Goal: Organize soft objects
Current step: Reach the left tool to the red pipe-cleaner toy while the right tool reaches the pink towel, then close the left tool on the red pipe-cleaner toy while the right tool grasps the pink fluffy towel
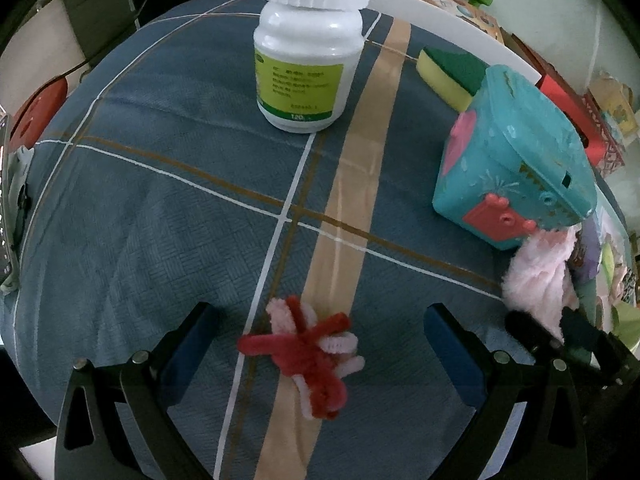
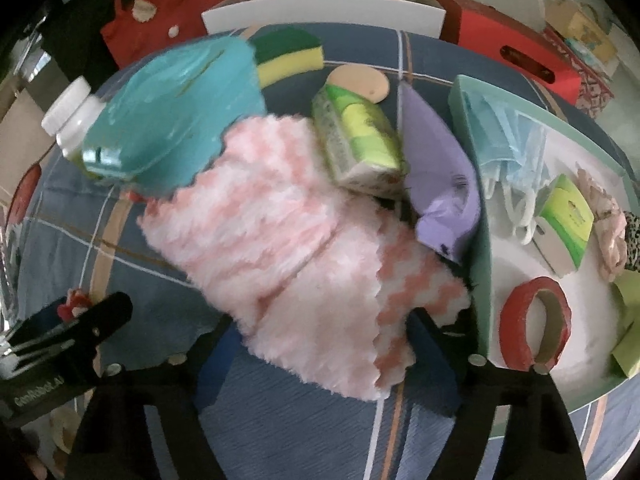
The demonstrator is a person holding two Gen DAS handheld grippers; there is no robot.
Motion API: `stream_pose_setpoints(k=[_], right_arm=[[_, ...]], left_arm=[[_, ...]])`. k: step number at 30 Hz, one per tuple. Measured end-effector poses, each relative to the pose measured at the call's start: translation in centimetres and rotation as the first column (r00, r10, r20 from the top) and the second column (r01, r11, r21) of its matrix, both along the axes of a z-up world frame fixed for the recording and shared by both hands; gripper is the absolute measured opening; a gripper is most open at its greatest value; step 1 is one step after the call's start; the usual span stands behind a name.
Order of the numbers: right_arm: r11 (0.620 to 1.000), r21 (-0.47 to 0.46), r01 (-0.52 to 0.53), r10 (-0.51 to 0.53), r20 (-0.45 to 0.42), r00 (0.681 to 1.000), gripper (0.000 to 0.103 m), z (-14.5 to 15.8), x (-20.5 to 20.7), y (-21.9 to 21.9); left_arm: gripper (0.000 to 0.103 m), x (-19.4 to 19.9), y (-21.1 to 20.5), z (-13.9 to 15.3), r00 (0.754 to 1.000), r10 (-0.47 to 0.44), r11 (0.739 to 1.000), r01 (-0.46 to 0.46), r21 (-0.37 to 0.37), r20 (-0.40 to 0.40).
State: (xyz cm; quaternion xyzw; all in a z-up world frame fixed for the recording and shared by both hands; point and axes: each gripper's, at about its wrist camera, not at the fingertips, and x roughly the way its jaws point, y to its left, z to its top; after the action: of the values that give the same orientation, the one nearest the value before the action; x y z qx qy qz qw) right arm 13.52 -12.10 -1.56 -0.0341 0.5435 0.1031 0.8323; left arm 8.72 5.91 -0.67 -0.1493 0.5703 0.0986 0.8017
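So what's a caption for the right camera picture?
Open right tool straddling a fluffy pink cloth beside a green tray.

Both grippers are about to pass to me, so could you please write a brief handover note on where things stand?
Left gripper: open, straddling the red-and-pink pipe-cleaner knot on the blue cloth, not gripping.
Right gripper: open around the near edge of the pink fluffy cloth; pads not visibly pressing.
Done: green tray holds face masks, a tissue pack and a red tape roll.
Left: pipe-cleaner knot, fluffy cloth, purple cloth, sponge, second tissue pack.
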Motion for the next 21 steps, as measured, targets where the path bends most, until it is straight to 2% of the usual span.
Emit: stream_pose_setpoints(k=[5, 7, 9, 10, 12, 13, 15, 21], right_arm=[[0.999, 0.040, 0.023, -0.023, 0.012, 1.000, 0.066, 0.0, 0.5, -0.5], [0.998, 0.058, 0.020, -0.020, 0.016, 1.000, 0.060, 0.0, 0.6, -0.5], [0.997, 0.071, 0.012, -0.013, 0.016, 1.000, 0.054, 0.0, 0.8, -0.6], [0.997, 0.078, 0.007, -0.008, 0.018, 1.000, 0.050, 0.1, 0.8, -0.4], [0.995, 0.096, -0.006, 0.004, 0.020, 1.000, 0.042, 0.1, 0.9, -0.3], [0.994, 0.111, -0.013, 0.011, 0.017, 1.000, 0.035, 0.2, 1.1, -0.6], [0.990, 0.137, -0.016, 0.015, 0.012, 1.000, 0.033, 0.6, 0.8, -0.5], [0.979, 0.203, -0.005, 0.004, 0.006, 1.000, 0.021, 1.2, 0.6, -1.9]], left_arm=[[0.101, 0.0, -0.6, 0.1, 1.000, -0.011, 1.000, 0.011, 0.016, -0.006], [0.094, 0.0, -0.9, 0.2, 1.000, -0.013, 1.000, 0.014, 0.027, -0.008], [0.081, 0.1, -1.1, 0.5, 1.000, -0.016, 0.999, 0.017, 0.041, -0.005], [0.079, 0.1, -1.2, 0.6, 1.000, -0.018, 0.999, 0.018, 0.042, -0.001], [0.064, 0.1, -1.4, 0.8, 1.000, -0.025, 0.999, 0.025, 0.043, 0.006], [0.060, 0.0, -1.6, 0.9, 1.000, -0.029, 0.999, 0.029, 0.044, 0.010], [0.049, 0.1, -1.8, 1.1, 0.999, -0.034, 0.998, 0.033, 0.046, 0.016], [0.042, 0.1, -1.3, 1.7, 0.999, -0.035, 0.999, 0.035, 0.002, 0.041]])
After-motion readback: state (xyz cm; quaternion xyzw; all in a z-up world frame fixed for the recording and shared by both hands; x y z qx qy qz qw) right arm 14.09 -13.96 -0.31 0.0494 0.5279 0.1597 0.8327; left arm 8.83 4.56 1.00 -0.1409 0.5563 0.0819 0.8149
